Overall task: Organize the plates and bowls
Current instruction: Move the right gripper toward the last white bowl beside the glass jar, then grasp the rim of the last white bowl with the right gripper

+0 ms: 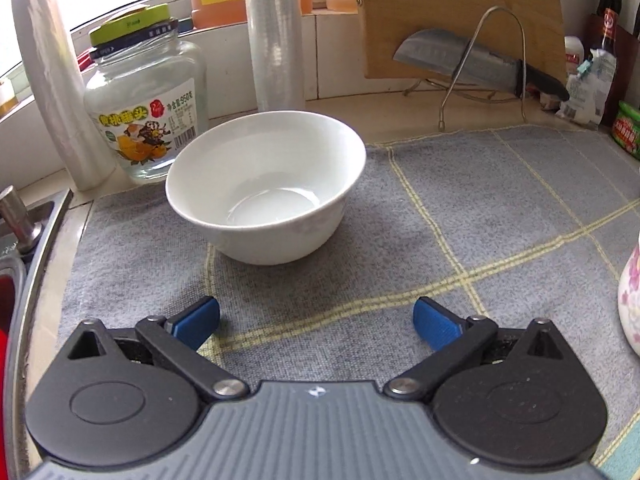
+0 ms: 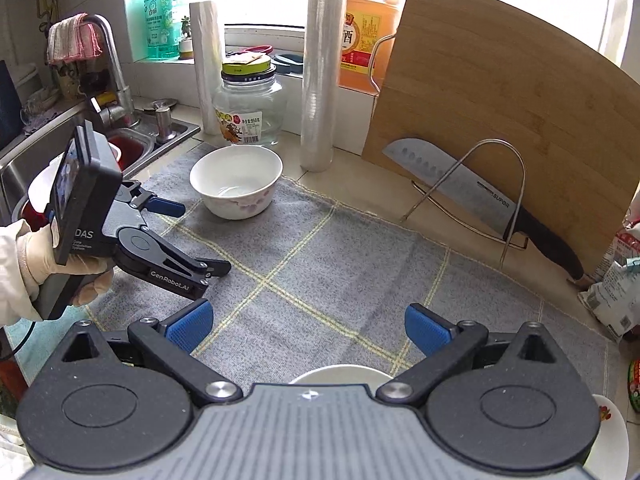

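Note:
A white bowl [image 1: 264, 188] with a faint pink flower print [image 2: 236, 182] stands upright and empty on the grey checked mat [image 1: 460, 220] near its far left corner. My left gripper [image 1: 314, 312] is open just short of the bowl, with only mat between its blue pads. The right wrist view shows the left gripper [image 2: 202, 240] in a gloved hand [image 2: 40, 256], pointing at the bowl. My right gripper [image 2: 308, 316] is open over the mat and holds nothing. The rim of a second white bowl [image 2: 340, 374] peeks out below it. A flowered dish [image 1: 630, 300] shows at the right edge.
Behind the bowl stand a glass jar [image 1: 148, 116] and two rolls of cling film [image 2: 320, 80]. A cutting board [image 2: 500, 100] and a knife [image 2: 460, 196] lean on a wire rack at the back right. The sink [image 2: 132, 148] lies left. A white plate [image 2: 608, 432] sits near right.

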The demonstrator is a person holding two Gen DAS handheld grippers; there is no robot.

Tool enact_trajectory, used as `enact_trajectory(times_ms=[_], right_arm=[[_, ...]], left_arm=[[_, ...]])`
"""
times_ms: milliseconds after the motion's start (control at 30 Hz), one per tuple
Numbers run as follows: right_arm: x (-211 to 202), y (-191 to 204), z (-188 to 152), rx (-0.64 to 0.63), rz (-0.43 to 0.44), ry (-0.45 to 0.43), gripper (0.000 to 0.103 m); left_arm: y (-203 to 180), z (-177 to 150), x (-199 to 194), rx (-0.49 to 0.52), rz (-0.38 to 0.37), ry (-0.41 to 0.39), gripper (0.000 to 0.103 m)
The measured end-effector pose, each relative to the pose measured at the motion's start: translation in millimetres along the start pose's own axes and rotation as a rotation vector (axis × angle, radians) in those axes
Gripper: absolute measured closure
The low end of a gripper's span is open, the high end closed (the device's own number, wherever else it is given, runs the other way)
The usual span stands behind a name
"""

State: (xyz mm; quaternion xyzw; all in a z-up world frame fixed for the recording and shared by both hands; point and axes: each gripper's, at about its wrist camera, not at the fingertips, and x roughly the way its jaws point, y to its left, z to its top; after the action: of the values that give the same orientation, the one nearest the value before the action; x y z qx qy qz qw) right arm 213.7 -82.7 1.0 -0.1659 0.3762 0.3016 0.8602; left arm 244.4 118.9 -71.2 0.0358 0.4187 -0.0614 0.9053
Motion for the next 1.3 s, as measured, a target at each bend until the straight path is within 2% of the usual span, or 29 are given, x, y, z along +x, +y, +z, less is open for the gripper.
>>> enact_trajectory(times_ms=[400,633,900,1167,1300], right_arm=[[39.3,26.0,44.3,-0.073,0.038,0.017,0.000],[75.7,33.2,68.2,-0.122,0.088,0.058,0.000],[112.2,29.9,90.6,-0.104,0.138,0.091,0.000],[129.9,26.6,105.8,-0.095,0.168,0.081,0.000],[137.6,25.1,110.1,-0.088,0.181,0.081,0.000]], left_arm=[[8.9,-17.3,-6.9,0.037,-0.043,-0.098,0.000],[10.2,-12.2,-1.1,0.017,-0.024,-0.113,0.000],[12.9,-3.8,2.7,0.028,-0.007,-0.122,0.001],[22.9,12.5,-3.0,0.005,0.028,-0.172,0.001],[17.3,15.8,-4.9,0.038,0.055,-0.210,0.001]])
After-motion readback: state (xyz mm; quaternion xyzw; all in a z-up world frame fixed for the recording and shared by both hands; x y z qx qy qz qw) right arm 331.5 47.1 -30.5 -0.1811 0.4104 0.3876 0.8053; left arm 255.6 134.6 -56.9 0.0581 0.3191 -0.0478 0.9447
